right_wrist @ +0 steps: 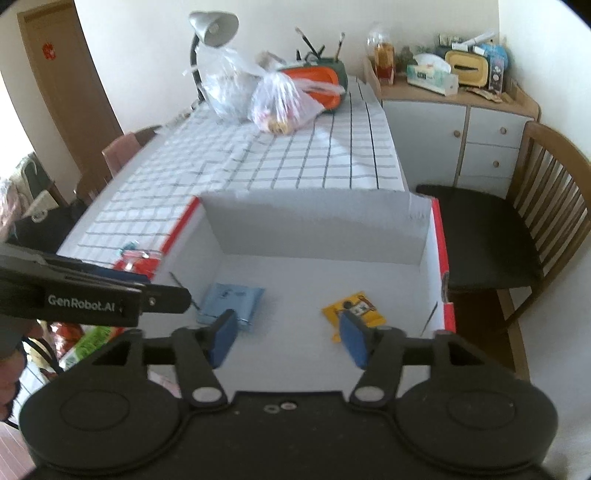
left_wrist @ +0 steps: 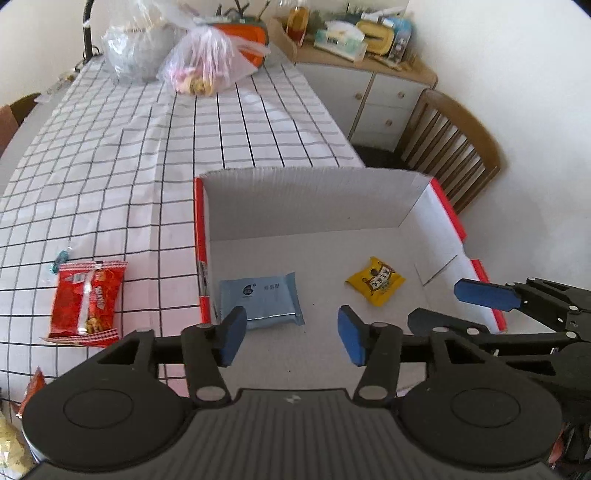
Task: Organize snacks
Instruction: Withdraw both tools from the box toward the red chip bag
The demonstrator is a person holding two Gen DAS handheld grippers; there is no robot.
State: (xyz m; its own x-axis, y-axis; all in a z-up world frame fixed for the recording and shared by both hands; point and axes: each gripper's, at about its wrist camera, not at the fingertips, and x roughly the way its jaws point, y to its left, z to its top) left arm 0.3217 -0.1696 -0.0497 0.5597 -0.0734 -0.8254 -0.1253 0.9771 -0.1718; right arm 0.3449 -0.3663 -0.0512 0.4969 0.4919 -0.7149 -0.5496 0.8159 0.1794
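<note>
A white cardboard box [left_wrist: 314,192] with red edges stands on the checked tablecloth; it also shows in the right wrist view [right_wrist: 317,221]. Inside lie a light blue packet [left_wrist: 262,301] [right_wrist: 231,301] and a yellow packet [left_wrist: 375,281] [right_wrist: 334,312]. A red snack packet [left_wrist: 86,302] lies on the cloth left of the box. My left gripper [left_wrist: 291,338] is open and empty above the box's near side. My right gripper [right_wrist: 288,341] is open and empty over the box, its right finger hiding part of the yellow packet.
Two plastic bags [left_wrist: 199,62] and an orange container [left_wrist: 247,35] stand at the table's far end. A wooden chair [right_wrist: 517,221] and a cabinet [right_wrist: 461,125] are on the right. More snack packets [left_wrist: 33,387] lie at the near left edge.
</note>
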